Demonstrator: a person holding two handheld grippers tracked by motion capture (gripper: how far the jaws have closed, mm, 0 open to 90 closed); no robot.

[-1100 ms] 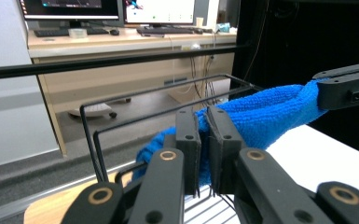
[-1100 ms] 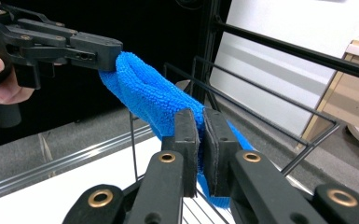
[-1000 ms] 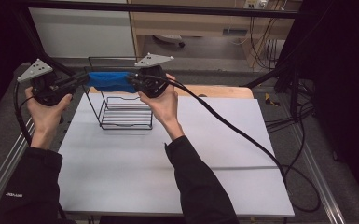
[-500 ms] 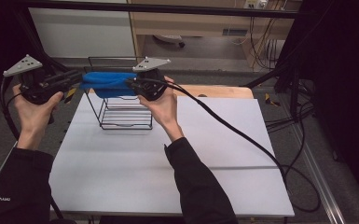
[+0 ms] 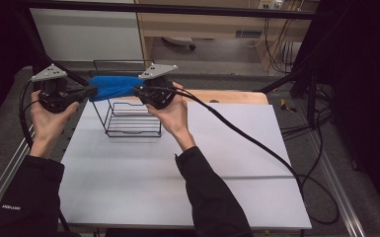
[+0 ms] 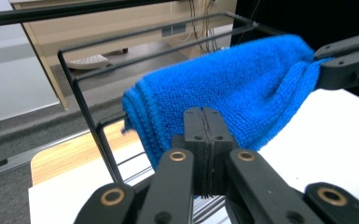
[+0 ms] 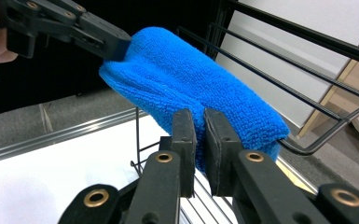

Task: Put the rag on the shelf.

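Each tool, left [image 5: 86,92] and right [image 5: 139,92], pinches one end of a blue towel [image 5: 114,86], stretching it above a wire rack [image 5: 128,118], apparently for draping.

- In front of me the white table [image 5: 187,173] lies bare from its near edge up to the wire rack [image 5: 128,116]; my hands can sweep there freely.
- The rack stands at the table's far left, and its top rails [image 6: 158,46] run just behind the blue cloth [image 5: 114,86], blocking any push farther back.
- The cloth spans the gap between my left gripper [image 5: 90,92] and right gripper [image 5: 139,91], so nothing passes between them.
- A black cable [image 5: 256,143] trails across the right half of the table.
- To the right of the rack, the far table is open.
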